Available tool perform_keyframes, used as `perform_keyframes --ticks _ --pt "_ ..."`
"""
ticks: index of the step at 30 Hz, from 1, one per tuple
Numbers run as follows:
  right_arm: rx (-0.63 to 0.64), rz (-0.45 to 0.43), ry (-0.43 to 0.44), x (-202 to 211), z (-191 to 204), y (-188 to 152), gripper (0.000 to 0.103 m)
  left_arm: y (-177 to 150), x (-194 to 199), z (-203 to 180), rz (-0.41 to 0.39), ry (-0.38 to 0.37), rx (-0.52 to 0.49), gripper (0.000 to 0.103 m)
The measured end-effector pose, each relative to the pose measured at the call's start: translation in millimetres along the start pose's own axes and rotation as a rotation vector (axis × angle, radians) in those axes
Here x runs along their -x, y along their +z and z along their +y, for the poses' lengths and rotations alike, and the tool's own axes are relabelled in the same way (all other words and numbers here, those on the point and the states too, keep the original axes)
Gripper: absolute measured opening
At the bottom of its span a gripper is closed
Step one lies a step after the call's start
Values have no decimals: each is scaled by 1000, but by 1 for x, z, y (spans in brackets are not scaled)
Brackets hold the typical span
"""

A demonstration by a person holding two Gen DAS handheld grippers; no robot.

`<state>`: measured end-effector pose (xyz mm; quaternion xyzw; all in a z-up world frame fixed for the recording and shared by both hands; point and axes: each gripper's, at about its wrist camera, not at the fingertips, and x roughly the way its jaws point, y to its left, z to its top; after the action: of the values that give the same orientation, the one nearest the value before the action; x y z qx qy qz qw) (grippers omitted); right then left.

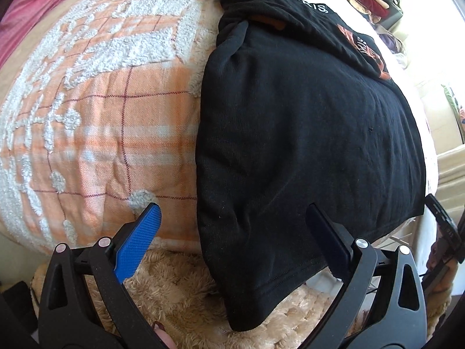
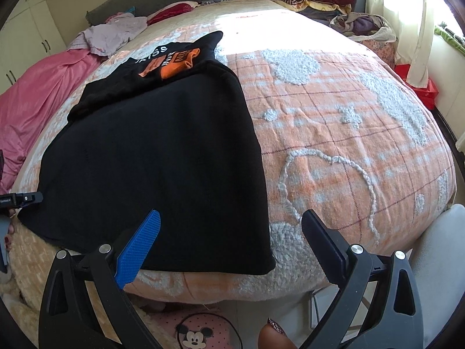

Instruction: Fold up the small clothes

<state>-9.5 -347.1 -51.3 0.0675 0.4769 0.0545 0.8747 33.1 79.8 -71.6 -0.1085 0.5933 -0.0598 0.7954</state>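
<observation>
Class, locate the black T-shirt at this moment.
The black T-shirt lies partly folded on the orange checked blanket, at the bed's near edge, left in the right wrist view, right in the left.

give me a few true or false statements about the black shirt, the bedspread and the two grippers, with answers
1. The black cotton t-shirt lies on the orange checked bedspread with white tufted patches. True.
2. The left gripper is clamped on the shirt's hem. False: its jaws stand wide open, holding nothing.
3. The right gripper is open. True.
4. The shirt's printed side is fully spread out. False: plain black fabric is folded over it, leaving only an orange print with white lettering showing at the far end.
5. The shirt hangs from a hanger. False: it rests flat on the bed.
</observation>
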Motion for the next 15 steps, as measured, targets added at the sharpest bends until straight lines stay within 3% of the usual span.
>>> perform_keyframes --ticks 3,5,7,9,13,15 --pt "-5 13 18 -5 -1 -3 96 -1 1 1 -5 0 3 93" --pt "-7 22 30 -9 -2 -4 78 -3 2 1 -3 0 4 93" --pt "-2 22 23 -12 -1 -5 74 -5 2 2 9 -10 4 93" --pt "15 17 7 -13 0 -7 61 -5 0 -1 19 -20 1 93" --pt "43 8 29 -9 -1 -7 15 -11 1 -3 25 -43 -5 93" --pt "62 -4 31 -4 2 -4 9 -12 2 -4 26 -41 -8 91"
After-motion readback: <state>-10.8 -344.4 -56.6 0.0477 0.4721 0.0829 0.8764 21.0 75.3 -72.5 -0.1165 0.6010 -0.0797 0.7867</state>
